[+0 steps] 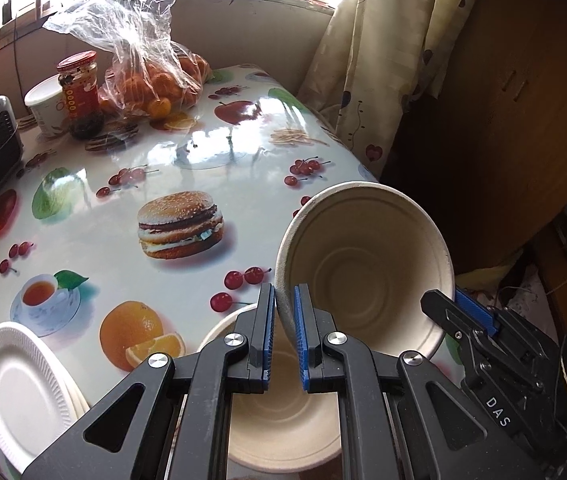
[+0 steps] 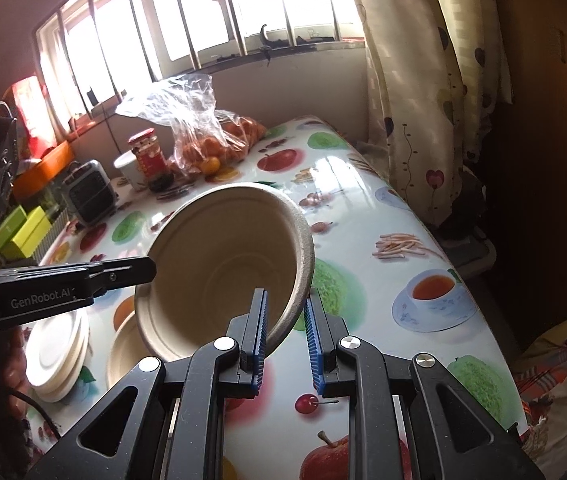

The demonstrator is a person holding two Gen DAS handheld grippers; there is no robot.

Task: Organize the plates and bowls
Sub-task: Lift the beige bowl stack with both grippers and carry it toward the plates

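Gripping opposite rims, the left gripper (image 1: 284,312) and right gripper (image 2: 286,316) both clench one tilted, fibrous paper bowl (image 1: 367,268) above a second bowl (image 1: 283,412) on the glossy table (image 1: 219,176), beside stacked white foam plates (image 1: 23,396).

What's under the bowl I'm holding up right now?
Below the lifted bowl, another beige bowl sits upright on the table, looking empty inside. The left gripper hides part of its rim; whatever lies beneath that bowl is not visible.
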